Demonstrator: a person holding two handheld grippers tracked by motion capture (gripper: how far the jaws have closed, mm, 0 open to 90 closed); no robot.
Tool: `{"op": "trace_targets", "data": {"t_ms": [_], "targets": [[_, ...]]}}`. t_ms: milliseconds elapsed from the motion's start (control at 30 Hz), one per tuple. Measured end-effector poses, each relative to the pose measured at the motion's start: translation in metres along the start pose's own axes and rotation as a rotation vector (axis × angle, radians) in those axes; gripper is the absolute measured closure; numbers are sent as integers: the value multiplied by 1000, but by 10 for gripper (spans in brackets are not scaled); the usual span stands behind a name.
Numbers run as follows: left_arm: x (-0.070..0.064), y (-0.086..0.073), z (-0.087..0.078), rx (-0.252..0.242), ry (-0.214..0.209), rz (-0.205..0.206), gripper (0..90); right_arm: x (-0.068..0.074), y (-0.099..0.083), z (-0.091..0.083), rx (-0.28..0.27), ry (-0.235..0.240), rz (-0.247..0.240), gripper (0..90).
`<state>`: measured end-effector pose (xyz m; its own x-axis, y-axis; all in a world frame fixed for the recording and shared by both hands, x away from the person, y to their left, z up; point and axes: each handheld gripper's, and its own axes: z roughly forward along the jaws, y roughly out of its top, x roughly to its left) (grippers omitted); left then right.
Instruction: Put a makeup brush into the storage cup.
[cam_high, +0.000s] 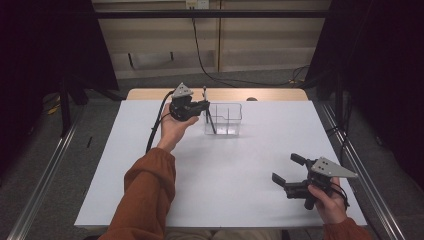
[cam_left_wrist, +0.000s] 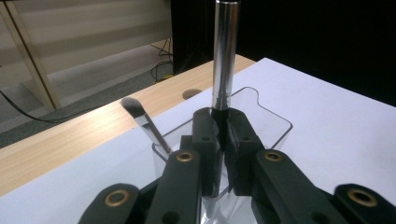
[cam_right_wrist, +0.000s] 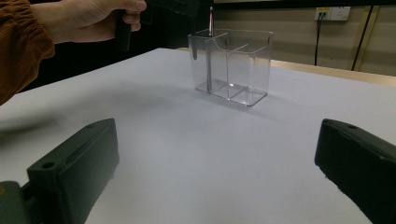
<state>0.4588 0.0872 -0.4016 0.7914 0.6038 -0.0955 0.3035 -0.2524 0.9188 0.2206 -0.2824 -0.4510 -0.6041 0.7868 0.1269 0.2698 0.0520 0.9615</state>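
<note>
Left gripper is up at the far edge of the table, a little left of the middle, and its jaws are clamped tight on a slim silver tube. In the left gripper view the tube stands upright between the jaws, its shiny upper part rising to the top of the picture and its dark lower end running down into the clear plastic organizer. The organizer sits on the white table near that far edge, just right of the gripper, and its inner walls split it into compartments; which one the tube goes into I cannot tell for sure, though it is at the end nearest the left gripper. A makeup brush leans inside the organizer too, bristles up, tilted away from the tube.

Over to the right gripper: it hangs near the right corner of the table's near edge, well apart from the organizer, jaws spread wide with nothing between them. The right gripper view looks across bare table toward the organizer, with the person's left hand beside it.
</note>
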Motion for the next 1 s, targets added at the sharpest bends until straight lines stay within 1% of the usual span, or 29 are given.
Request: {"op": "trace_targets", "data": {"t_ms": [33, 100, 200, 267, 333, 467, 500, 533, 600, 633, 700, 767, 800, 900, 967, 1000], "targets": [[0, -1, 0, 2, 3, -9, 840, 0, 0, 0, 1, -2, 2, 0], [1, -3, 1, -5, -3, -21, 840, 0, 0, 0, -2, -1, 4, 0], [1, -4, 2, 0, -1, -22, 839, 0, 0, 0, 1, -1, 2, 0], [1, -4, 2, -8, 1, -38, 832, 0, 0, 0, 1, -2, 1, 0], [1, -4, 3, -9, 7, -35, 814, 0, 0, 0, 0, -1, 4, 0], [0, -5, 4, -7, 5, -47, 774, 0, 0, 0, 2, -2, -1, 0], [0, -5, 5, -5, 6, -48, 762, 0, 0, 0, 0, -1, 4, 0], [0, -5, 5, -4, 8, -44, 745, 0, 0, 0, -3, -2, 3, 0], [0, -5, 3, -7, 16, -51, 688, 0, 0, 0, -3, -3, 3, 0], [1, -5, 3, -10, 18, -49, 681, 0, 0, 0, -4, -2, 4, 0], [1, -5, 2, -10, 29, -51, 639, 0, 0, 0, -3, -4, 5, 0], [1, -5, 1, -4, 32, -40, 617, 0, 0, 0, -4, -3, 3, 0], [1, -6, 1, -10, 28, -44, 599, 0, 0, 0, -4, -4, 4, 0], [1, -5, 0, -13, 41, -39, 512, 0, 0, 0, -5, -3, 3, 0], [1, -6, -1, -16, 40, -46, 452, 0, 0, 0, -4, -3, 3, 0], [1, -6, -1, -14, 47, -41, 425, 0, 0, 0, -4, -3, 2, 0]]}}
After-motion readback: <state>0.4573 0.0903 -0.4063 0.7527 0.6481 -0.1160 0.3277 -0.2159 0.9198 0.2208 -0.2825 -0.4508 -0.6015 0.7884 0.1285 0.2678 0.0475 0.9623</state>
